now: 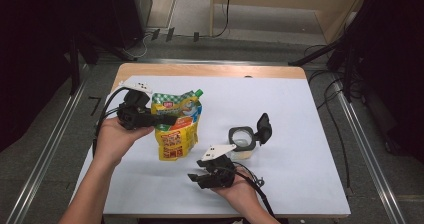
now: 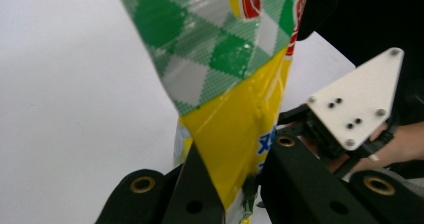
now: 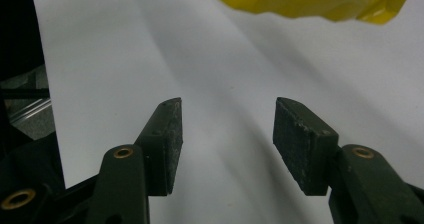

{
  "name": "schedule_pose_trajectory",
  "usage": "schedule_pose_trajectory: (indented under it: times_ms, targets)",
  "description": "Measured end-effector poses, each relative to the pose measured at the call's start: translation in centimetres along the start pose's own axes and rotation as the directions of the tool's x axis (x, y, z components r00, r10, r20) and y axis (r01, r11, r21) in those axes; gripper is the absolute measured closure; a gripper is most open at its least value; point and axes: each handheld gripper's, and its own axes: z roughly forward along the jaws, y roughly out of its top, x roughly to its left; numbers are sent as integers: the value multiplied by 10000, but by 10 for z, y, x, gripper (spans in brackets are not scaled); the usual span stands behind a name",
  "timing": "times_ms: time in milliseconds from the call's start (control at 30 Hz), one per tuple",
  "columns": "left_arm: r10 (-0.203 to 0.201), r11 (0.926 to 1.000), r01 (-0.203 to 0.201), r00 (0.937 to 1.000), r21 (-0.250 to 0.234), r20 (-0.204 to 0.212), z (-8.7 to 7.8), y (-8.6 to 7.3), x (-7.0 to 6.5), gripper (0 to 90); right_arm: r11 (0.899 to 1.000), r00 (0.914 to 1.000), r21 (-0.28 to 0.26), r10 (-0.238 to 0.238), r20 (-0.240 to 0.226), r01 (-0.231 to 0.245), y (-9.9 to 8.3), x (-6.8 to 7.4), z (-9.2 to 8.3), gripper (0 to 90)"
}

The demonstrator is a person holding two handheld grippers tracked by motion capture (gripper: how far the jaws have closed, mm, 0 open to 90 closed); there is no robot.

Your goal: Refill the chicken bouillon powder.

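Pouch (image 1: 178,126) stands upright on counter (image 1: 300,134), clamped by left gripper (image 1: 167,120) jaws; right gripper (image 1: 196,178) jaws parted, empty.

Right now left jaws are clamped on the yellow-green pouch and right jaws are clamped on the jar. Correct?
Not quite. The left gripper is clamped on the pouch, but the right gripper holds nothing: the right gripper view shows its jaws apart over bare table, and the jar stands apart.
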Motion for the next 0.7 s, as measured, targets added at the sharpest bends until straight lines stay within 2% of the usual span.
schedule_pose_trajectory:
  times_ms: [233, 533, 700]
  targets:
    - [132, 9997, -139, 9993, 192, 356, 6, 0, -17, 900, 9999, 9998, -93, 79, 203, -77, 0, -5, 6, 481]
    - [273, 9988, -300, 9971, 377, 707, 6, 1, -36, 900, 9961, 9952, -399, 809, 542, -788, -3, -20, 7, 493]
    - [175, 9992, -211, 9944, 333, 1041, 4, 2, -42, 900, 9944, 9938, -850, 705, 856, -632, -4, -23, 3, 497]
